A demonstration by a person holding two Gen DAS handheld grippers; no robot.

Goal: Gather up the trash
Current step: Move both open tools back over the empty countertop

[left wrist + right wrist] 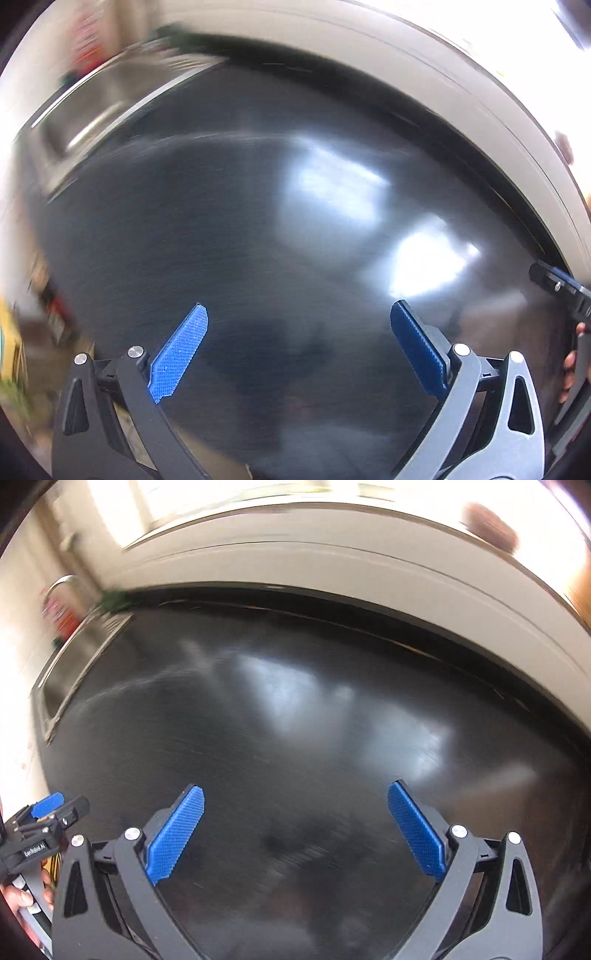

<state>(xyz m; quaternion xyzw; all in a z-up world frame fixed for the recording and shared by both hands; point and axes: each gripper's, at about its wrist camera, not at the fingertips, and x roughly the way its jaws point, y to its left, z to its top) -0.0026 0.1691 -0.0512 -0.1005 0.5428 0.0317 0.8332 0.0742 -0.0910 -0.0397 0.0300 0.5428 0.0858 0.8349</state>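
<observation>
A: Two grippers, both over the dark counter [229, 229]. The left gripper [298, 317] has its jaws spread wide, with only bare glossy surface between the blue pads [181, 354].

B: And the right gripper [295, 797]?

A: The same: jaws wide apart, holding nothing, with only dark counter [295, 738] between and ahead of them.

B: Where is the trash?

A: I cannot find any. Both views are smeared with blur, and ahead of either pair of jaws there are only window reflections on the counter.

B: What else is there?

A: A steel sink [85, 110] lies far ahead and to the left of the left jaws, set into the counter; the right view shows the sink [70, 657] on the same side, with a curved tap [61, 581] above it. Beyond the jaws a pale wall [332, 561] runs along the counter's far edge.

B: Do the grippers see each other?

A: Yes. The right gripper [557, 284] shows at the right edge of the left view, and the left gripper [51, 812] sits just left of the right jaws, a hand [18, 897] gripping its handle.
</observation>
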